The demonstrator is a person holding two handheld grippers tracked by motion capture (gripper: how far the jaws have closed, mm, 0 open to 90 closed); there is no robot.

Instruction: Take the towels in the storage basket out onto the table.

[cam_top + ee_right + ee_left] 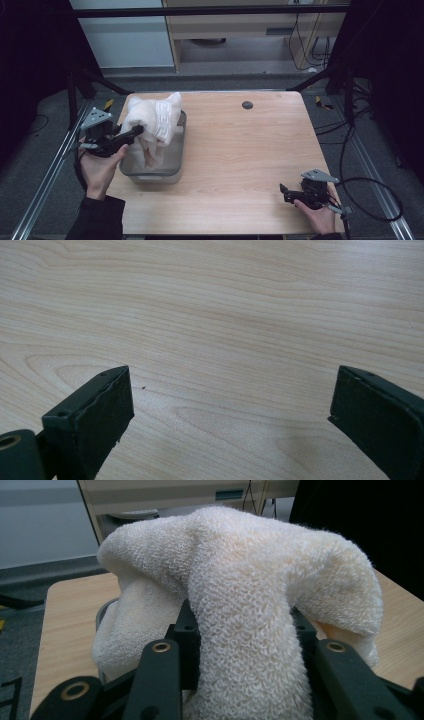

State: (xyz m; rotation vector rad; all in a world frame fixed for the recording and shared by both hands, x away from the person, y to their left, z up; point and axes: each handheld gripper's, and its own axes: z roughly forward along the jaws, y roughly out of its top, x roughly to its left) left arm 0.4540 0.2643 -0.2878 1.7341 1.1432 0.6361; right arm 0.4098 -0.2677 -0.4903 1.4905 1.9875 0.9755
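Note:
A cream-white towel (152, 122) is bunched up over a clear plastic tub (176, 165) at the left of the table. My left gripper (137, 131) is shut on the towel and holds it raised above the tub. In the left gripper view the towel (240, 595) drapes over and between the black jaws, hiding their tips. My right gripper (283, 191) rests low near the table's front right corner. In the right gripper view its fingertips (97, 412) stand wide apart over bare wood, and the right gripper (230, 415) is open and holds nothing.
The light wooden table (240, 150) has a small round dark hole (247, 105) near its far edge. Metal rails run along both sides. A cable (370, 200) loops off the right edge. Cabinets and dark stands sit beyond the table.

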